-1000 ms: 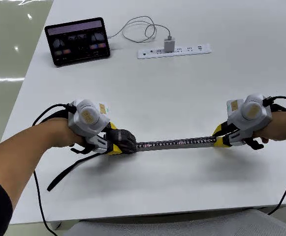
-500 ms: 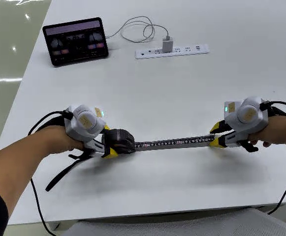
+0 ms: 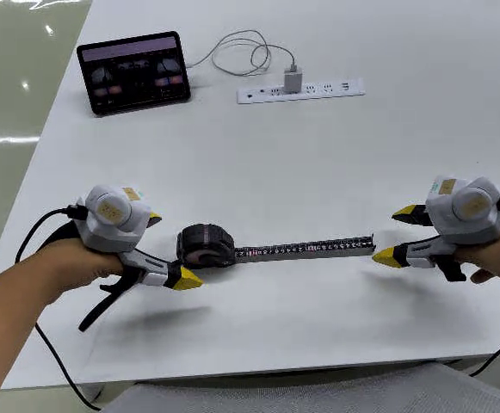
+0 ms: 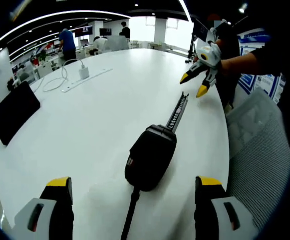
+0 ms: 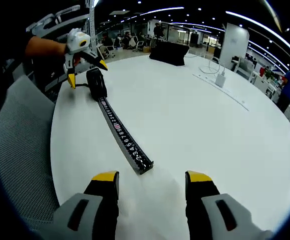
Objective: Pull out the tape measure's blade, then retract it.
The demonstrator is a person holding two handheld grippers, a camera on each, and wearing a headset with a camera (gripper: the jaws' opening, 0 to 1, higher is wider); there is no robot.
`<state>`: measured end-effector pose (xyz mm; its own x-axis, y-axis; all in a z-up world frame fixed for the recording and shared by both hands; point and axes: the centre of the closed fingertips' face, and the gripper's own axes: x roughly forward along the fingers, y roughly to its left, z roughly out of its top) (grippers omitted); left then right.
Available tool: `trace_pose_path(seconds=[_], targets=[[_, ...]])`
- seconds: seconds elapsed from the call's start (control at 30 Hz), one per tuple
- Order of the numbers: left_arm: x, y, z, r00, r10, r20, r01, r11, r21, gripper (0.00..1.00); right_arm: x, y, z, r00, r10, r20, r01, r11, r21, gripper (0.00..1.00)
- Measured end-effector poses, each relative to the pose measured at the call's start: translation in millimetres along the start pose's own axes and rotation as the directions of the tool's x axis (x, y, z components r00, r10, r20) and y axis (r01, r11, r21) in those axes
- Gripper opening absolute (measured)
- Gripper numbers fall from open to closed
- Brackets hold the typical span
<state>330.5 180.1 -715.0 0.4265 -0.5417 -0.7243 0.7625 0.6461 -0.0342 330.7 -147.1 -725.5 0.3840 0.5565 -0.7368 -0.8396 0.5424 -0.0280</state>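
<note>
While left gripper (image 3: 169,249) and right gripper (image 3: 394,233) gape empty, tape measure (image 3: 205,245) (blade (image 3: 305,249) out) lies between, untouched.

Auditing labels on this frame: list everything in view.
Tape measure: 1, black, near middle of table; blade out, lying flat.
Tablet: 1, black, screen lit, far left.
Power strip: 1, white, far middle.
Charger: 1, white, plugged into power strip; white cable runs to tablet.
Table: 1, white.
Chair: 1, grey mesh, near edge.
Left gripper: white, yellow tips, open, beside tape measure.
Right gripper: same colours, open, just past blade tip.
</note>
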Motion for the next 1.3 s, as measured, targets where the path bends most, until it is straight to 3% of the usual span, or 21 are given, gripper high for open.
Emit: trace_pose_path(seconds=[0.03, 0.13, 0.23, 0.3, 0.43, 0.53, 0.57, 0.7, 0.77, 0.97, 1.17, 1.3], targets=[[-3.2, 4.4, -0.1, 0.9996, 0.024, 0.015, -0.023, 0.999, -0.045, 0.99, -2.6, 1.5, -2.1, 1.0000, -0.008, 0.002, 0.008, 1.000, -0.001, 0.50], [-13.7, 9.7, 9.1, 0.9924, 0.059, 0.108, -0.043, 0.988, -0.145, 1.00, -8.6, 7.1, -4.6, 0.9997, -0.022, 0.014, 0.022, 1.000, 0.002, 0.55], [-22.3, 12.7, 3.8, 0.9882, 0.104, 0.112, -0.084, 0.982, -0.170, 1.00, -11.7, 12.6, -8.6, 0.9993, -0.035, 0.015, 0.035, 0.999, -0.005, 0.59], [-27.5, 13.1, 2.2, 0.9823, 0.135, 0.130, -0.114, 0.982, -0.152, 1.00, -14.7, 14.6, -11.3, 0.9990, -0.040, 0.018, 0.040, 0.999, -0.005, 0.62], [-39.3, 9.1, -4.3, 0.9780, 0.150, 0.145, -0.120, 0.973, -0.198, 1.00, -25.8, 15.8, -16.0, 0.9984, -0.051, 0.026, 0.051, 0.999, 0.006, 0.66], [-49.9, 5.6, -8.3, 0.9700, 0.167, 0.177, -0.117, 0.958, -0.263, 1.00, -36.2, 15.6, -18.6, 0.9976, -0.061, 0.033, 0.060, 0.998, 0.015, 0.67], [-52.2, 5.7, -14.3, 0.9704, 0.181, 0.160, -0.132, 0.951, -0.279, 1.00, -39.5, 14.6, -19.3, 0.9971, -0.066, 0.038, 0.065, 0.998, 0.023, 0.69], [-64.4, -5.3, -24.7, 0.9672, 0.182, 0.177, -0.128, 0.952, -0.278, 1.00, -54.9, 12.3, -23.6, 0.9939, -0.090, 0.064, 0.086, 0.994, 0.068, 0.73], [-69.4, -6.5, -29.9, 0.9670, 0.193, 0.166, -0.144, 0.952, -0.272, 1.00, -62.1, 11.7, -28.0, 0.9922, -0.104, 0.069, 0.097, 0.991, 0.087, 0.75], [-83.3, -8.9, -30.4, 0.9622, 0.200, 0.184, -0.148, 0.953, -0.264, 1.00, -80.4, 15.6, -43.4, 0.9902, -0.119, 0.072, 0.110, 0.987, 0.118, 0.81], [-83.0, -13.6, -33.2, 0.9609, 0.195, 0.197, -0.144, 0.959, -0.244, 1.00, -91.4, 20.6, -52.9, 0.9885, -0.126, 0.083, 0.114, 0.984, 0.140, 0.84], [-81.9, -18.2, -36.6, 0.9622, 0.192, 0.193, -0.144, 0.960, -0.241, 1.00, -95.7, 25.5, -54.4, 0.9872, -0.136, 0.083, 0.123, 0.981, 0.150, 0.95]])
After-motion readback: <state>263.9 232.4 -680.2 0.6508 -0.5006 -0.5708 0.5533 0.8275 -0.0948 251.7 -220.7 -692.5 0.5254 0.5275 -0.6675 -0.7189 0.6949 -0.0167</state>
